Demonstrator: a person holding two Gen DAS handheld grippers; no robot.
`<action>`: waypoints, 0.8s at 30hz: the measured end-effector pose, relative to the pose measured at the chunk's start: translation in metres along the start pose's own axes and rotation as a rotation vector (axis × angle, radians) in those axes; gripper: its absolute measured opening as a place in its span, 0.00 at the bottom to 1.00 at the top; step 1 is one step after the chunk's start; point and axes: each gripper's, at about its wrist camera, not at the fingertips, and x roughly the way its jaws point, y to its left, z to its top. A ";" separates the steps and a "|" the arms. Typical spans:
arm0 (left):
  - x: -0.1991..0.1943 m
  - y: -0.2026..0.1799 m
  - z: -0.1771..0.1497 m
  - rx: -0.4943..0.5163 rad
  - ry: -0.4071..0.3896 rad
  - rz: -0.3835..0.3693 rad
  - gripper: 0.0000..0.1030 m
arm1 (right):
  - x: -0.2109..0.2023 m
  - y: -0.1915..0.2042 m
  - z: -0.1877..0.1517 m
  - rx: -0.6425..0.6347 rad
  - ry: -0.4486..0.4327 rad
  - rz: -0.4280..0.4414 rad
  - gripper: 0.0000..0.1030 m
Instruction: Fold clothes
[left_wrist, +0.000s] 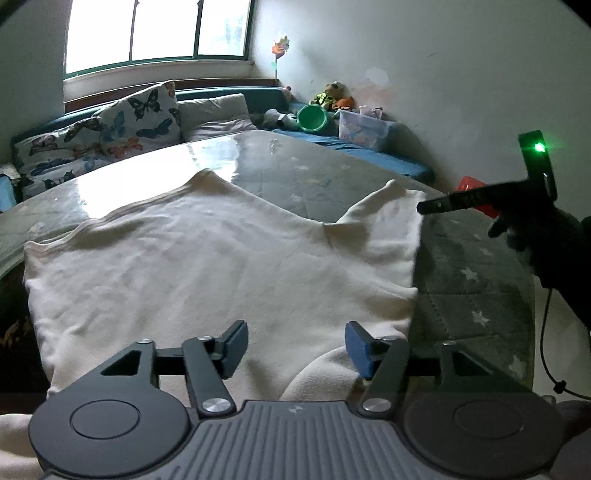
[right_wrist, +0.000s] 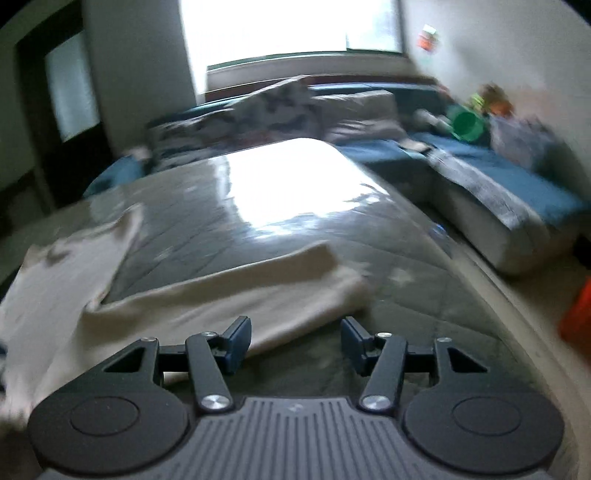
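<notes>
A cream-white garment lies spread flat on the glossy grey quilted table, one sleeve end pointing to the far right. My left gripper hovers over the garment's near edge, open, with only cloth below the blue pads. The right gripper shows at the right edge of the left wrist view, beyond the sleeve, held by a dark-gloved hand. In the blurred right wrist view the right gripper is open above the table, close to the sleeve, holding nothing.
Behind the table runs a blue bench with butterfly pillows, a green bucket, soft toys and a clear box. A red object sits on the floor at right. A cable hangs from the right hand.
</notes>
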 end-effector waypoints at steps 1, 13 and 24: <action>0.000 0.000 0.000 -0.001 0.000 0.002 0.64 | 0.004 -0.006 0.003 0.035 0.000 -0.017 0.53; -0.002 -0.004 -0.004 0.000 -0.006 0.015 0.72 | 0.011 -0.019 0.008 0.156 -0.029 -0.009 0.06; -0.016 -0.002 -0.005 -0.026 -0.053 0.013 0.77 | -0.065 0.022 0.040 0.179 -0.150 0.424 0.06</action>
